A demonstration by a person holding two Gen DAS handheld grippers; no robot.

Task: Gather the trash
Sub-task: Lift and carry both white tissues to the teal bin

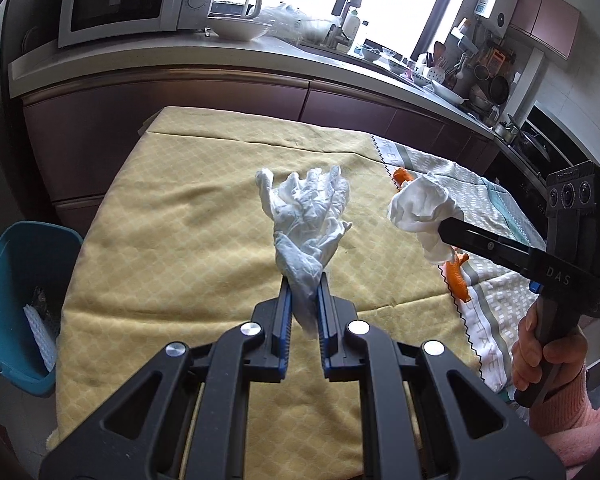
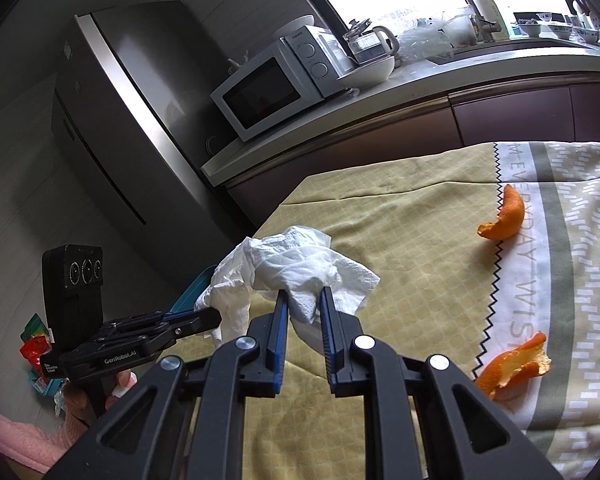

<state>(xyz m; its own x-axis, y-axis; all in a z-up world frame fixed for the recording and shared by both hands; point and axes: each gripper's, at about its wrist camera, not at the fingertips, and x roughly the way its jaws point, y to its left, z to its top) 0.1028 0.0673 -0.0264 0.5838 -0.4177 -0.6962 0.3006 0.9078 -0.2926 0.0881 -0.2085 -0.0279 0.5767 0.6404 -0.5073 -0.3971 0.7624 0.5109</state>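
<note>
Tissue fills both our grips: our left gripper pinches a crumpled white tissue above the middle of the yellow-clothed table, our right gripper clamps a second tissue nearer the table's left edge, where the blue bin stands; two orange peels lie on the patterned cloth.

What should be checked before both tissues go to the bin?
1. Left gripper clamped on its crumpled tissue: ok.
2. Right gripper clamped on its tissue: ok.
3. Both tissues lifted off the yellow cloth: cannot tell.
4. Blue bin in view, open on top: ok.
5. Table free of trash: not ok, two orange peels remain.
</note>
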